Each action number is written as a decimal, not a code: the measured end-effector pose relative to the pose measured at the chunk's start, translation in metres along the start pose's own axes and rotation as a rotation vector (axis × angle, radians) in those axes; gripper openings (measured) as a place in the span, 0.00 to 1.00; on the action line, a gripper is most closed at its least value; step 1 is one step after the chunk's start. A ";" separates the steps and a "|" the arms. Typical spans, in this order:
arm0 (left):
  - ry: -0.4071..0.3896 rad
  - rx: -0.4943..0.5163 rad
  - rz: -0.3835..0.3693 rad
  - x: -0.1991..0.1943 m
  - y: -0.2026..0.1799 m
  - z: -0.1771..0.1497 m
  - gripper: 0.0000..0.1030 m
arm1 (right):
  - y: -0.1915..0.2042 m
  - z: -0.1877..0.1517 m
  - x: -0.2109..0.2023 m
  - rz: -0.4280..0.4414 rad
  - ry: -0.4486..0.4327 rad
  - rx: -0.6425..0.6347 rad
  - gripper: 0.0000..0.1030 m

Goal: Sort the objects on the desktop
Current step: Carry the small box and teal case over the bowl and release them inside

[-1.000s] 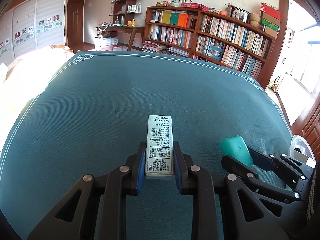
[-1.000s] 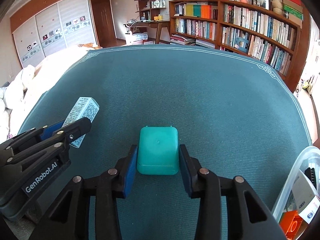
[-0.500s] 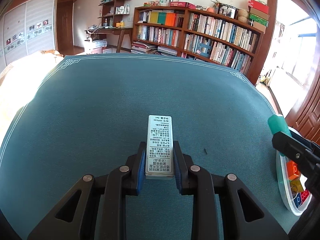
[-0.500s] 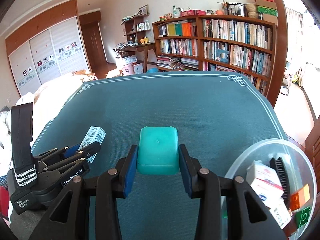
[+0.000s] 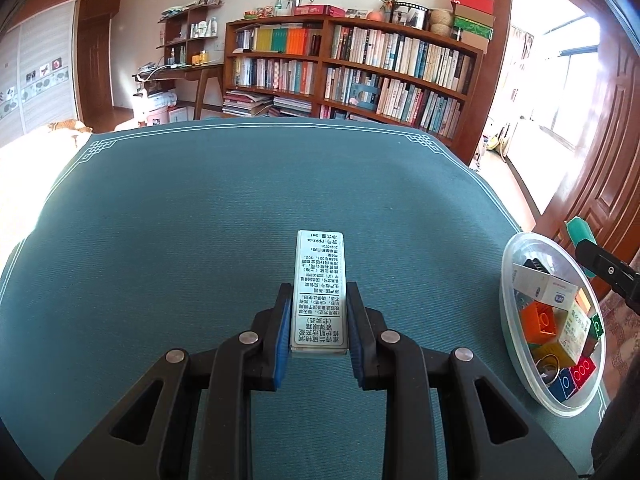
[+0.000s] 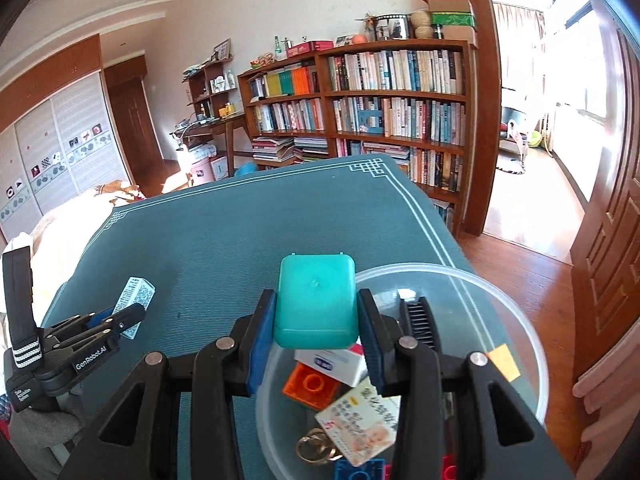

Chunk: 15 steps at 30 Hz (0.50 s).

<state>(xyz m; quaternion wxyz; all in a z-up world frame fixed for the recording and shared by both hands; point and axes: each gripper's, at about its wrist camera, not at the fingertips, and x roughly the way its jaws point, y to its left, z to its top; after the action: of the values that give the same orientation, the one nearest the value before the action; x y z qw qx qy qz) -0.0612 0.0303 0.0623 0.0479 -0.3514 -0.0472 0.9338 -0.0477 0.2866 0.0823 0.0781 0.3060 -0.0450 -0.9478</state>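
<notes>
- The right gripper, clamped on a teal rounded plastic case, has swung from over the bare teal cloth surface to above the clear round plastic bowl.
- The case now hangs over the bowl's near rim, so releasing it looks the likely next move.
- The left gripper stays clamped on a narrow silver printed carton; the bowl has come into view on its right.

Bowl at table's right edge w/ bricks, cartons, comb, ring inside; bookshelf behind table.
</notes>
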 end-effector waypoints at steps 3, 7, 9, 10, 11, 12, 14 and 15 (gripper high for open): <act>0.003 0.022 -0.021 -0.002 -0.014 0.001 0.26 | -0.023 0.000 -0.003 -0.034 -0.003 0.028 0.43; 0.007 0.049 -0.049 -0.003 -0.032 0.004 0.26 | -0.050 -0.004 -0.004 -0.061 0.014 0.072 0.43; 0.008 0.060 -0.067 -0.004 -0.042 0.004 0.26 | -0.059 -0.006 -0.004 -0.071 0.017 0.087 0.43; 0.009 0.066 -0.077 -0.005 -0.048 0.004 0.26 | -0.063 -0.006 -0.004 -0.074 0.017 0.092 0.43; 0.009 0.073 -0.087 -0.005 -0.053 0.005 0.26 | -0.066 -0.007 -0.004 -0.074 0.016 0.094 0.43; 0.009 0.082 -0.096 -0.006 -0.060 0.005 0.26 | -0.068 -0.008 -0.005 -0.074 0.014 0.096 0.43; 0.008 0.100 -0.113 -0.007 -0.071 0.006 0.26 | -0.072 -0.008 -0.006 -0.074 0.011 0.099 0.43; 0.007 0.110 -0.122 -0.007 -0.077 0.007 0.26 | -0.074 -0.008 -0.007 -0.073 0.008 0.102 0.43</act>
<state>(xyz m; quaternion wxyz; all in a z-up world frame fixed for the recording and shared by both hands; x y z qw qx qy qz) -0.0558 0.1050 0.0813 0.1242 -0.3480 -0.0170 0.9291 -0.0466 0.3602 0.0702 0.0280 0.3149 -0.0816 -0.9452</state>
